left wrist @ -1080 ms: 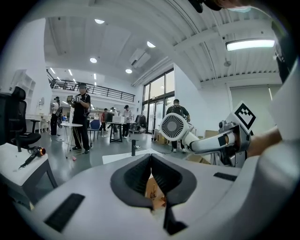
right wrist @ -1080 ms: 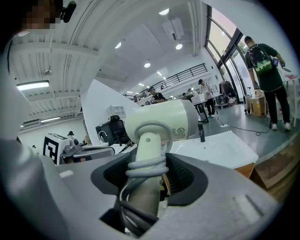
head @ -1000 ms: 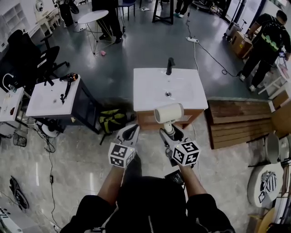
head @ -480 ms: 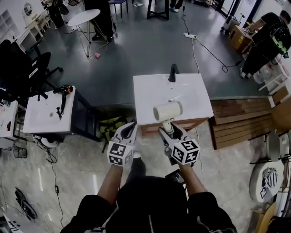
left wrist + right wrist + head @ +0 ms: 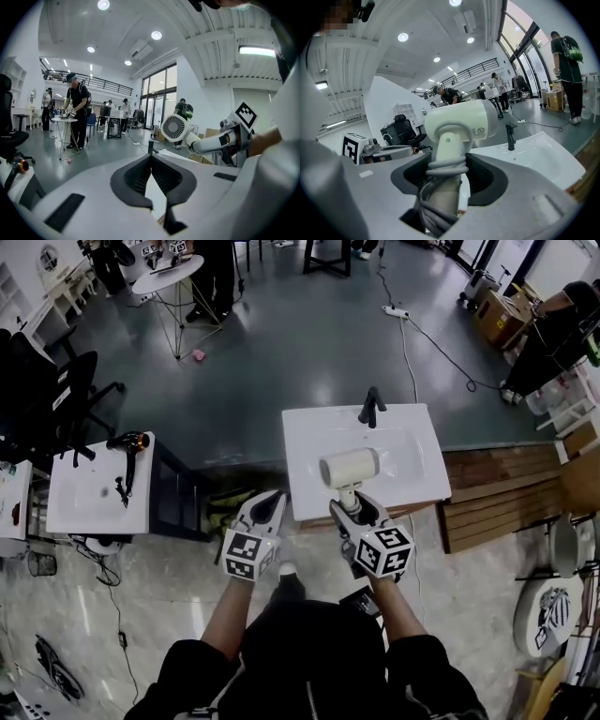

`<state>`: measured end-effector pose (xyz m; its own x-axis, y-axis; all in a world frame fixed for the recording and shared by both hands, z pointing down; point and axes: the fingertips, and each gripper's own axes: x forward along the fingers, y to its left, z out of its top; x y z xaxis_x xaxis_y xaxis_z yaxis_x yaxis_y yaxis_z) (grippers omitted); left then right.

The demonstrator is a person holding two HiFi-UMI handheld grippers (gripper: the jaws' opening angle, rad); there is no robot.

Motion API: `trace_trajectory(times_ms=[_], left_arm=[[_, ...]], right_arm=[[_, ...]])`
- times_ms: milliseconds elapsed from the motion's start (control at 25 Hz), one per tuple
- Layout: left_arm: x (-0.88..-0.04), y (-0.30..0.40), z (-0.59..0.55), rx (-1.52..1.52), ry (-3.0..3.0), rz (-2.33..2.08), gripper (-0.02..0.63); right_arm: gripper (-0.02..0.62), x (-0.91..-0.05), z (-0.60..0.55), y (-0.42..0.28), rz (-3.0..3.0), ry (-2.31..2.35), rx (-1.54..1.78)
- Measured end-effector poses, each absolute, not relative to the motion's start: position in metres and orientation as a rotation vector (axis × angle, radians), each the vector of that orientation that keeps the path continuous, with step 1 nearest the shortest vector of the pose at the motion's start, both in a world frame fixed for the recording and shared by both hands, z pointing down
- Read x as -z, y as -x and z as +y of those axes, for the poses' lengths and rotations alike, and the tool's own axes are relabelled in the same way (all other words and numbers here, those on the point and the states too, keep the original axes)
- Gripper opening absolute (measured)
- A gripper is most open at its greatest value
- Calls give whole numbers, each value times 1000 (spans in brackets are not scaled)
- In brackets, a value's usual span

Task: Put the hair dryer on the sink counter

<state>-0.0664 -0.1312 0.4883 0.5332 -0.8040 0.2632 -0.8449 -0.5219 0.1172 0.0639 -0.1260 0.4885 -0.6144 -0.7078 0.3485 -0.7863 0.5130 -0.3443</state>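
A cream hair dryer [image 5: 350, 468] stands upright in my right gripper [image 5: 357, 513], which is shut on its handle. In the right gripper view the grey cord is wound round the handle [image 5: 446, 178] between the jaws, and the barrel [image 5: 461, 119] points sideways. The dryer hangs over the front edge of the white sink counter [image 5: 412, 479], which has a black faucet [image 5: 372, 407] at its back. My left gripper [image 5: 265, 512] is level with the right one, just left of the counter. Its jaws meet at the tips [image 5: 151, 160] with nothing between them.
A second sink unit [image 5: 94, 493] at the left carries a black hair dryer [image 5: 127, 442]. Wooden pallets [image 5: 497, 493] lie right of the counter, and a green bag [image 5: 220, 507] sits by its left foot. Several people, a round table [image 5: 169, 277] and office chairs stand farther back.
Both grippers have moved forward toward the sink counter. The hair dryer now hangs over the counter's front part instead of in front of it. The grip on the handle looks the same.
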Motion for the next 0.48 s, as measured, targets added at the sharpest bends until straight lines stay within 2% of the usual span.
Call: trace_trajectory(times_ms=[480], left_arm=[[-500,106,-191,-261,-2540,-1355,12]], right_arm=[[225,-492,-186,-26,-2570,-1324,-724]])
